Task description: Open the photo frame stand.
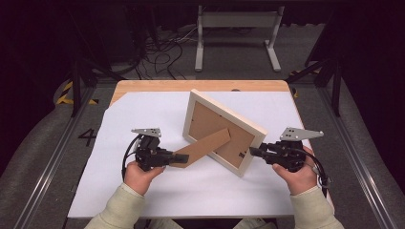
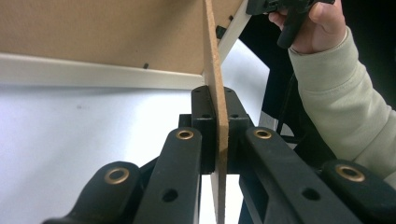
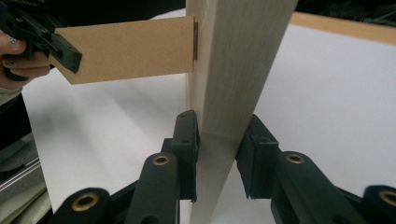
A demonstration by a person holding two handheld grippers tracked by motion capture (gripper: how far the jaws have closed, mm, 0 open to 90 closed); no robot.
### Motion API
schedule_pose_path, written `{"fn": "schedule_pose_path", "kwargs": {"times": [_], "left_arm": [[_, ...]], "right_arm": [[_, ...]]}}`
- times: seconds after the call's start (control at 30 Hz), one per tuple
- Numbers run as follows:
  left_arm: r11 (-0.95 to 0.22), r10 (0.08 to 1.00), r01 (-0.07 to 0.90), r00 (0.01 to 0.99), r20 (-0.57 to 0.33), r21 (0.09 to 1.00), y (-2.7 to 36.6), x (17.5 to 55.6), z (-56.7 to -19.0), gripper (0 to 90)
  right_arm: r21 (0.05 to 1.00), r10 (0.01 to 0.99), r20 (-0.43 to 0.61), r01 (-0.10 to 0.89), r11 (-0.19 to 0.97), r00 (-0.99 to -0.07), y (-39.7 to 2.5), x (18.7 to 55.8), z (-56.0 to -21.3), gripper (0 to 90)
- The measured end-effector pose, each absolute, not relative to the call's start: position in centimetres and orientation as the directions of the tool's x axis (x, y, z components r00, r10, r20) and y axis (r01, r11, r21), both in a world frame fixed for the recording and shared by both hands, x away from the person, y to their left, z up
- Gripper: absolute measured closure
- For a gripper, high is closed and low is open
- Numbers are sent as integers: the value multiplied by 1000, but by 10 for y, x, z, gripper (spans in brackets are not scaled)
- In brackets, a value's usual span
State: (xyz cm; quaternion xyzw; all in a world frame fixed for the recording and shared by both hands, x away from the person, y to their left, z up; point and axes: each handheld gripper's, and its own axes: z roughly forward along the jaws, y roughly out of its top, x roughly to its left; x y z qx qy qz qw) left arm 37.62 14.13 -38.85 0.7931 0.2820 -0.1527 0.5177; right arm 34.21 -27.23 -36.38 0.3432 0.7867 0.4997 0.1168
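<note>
Picture frame (image 1: 224, 131) standing on edge mid-table, back side toward the near edge, tilted across the white sheet (image 1: 143, 191) from far left to near right. Brown backing board (image 1: 210, 125) seated inside the pale wooden border, small clips along its rim. Cardboard easel strut (image 1: 203, 148) swung out from the back toward the near left. Left gripper (image 1: 180, 158) clamped on the strut's free end, jaws pressed tight to both faces of the thin board, plain in the left gripper view (image 2: 217, 135). Right gripper (image 1: 253, 151) at the frame's near-right corner, jaws straddling the wooden edge (image 3: 233, 93); left jaw against the wood, right jaw close beside it, so gripping by the look of it. Plenty of bare white sheet near and to the left of the frame; less room on the right, where the sheet and the wooden table edge (image 1: 200, 86) run out just past the right hand (image 1: 298, 174). Left hand (image 1: 138, 174) low on the near side.
</note>
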Motion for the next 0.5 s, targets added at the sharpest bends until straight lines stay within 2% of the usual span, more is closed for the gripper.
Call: {"fn": "schedule_pose_path", "kwargs": {"times": [0.23, 0.27, 0.3, 0.5], "left_arm": [[-317, 294, 591, 805, -515, 742, 138, 378, -393, 853], [-322, 298, 589, 806, -511, 741, 137, 378, -394, 834], [-320, 296, 590, 805, -514, 741, 136, 379, -395, 770], [-349, 311, 579, 813, -492, 737, 129, 381, -401, 730]], "right_arm": [[898, 674, 71, 341, 278, -735, -269, 332, -351, 718], [900, 677, 60, 332, 281, -734, -268, 331, -350, 718], [905, 684, 39, 316, 285, -728, -268, 329, -348, 719], [906, 694, -31, 273, 323, -719, -265, 325, -347, 719]]}}
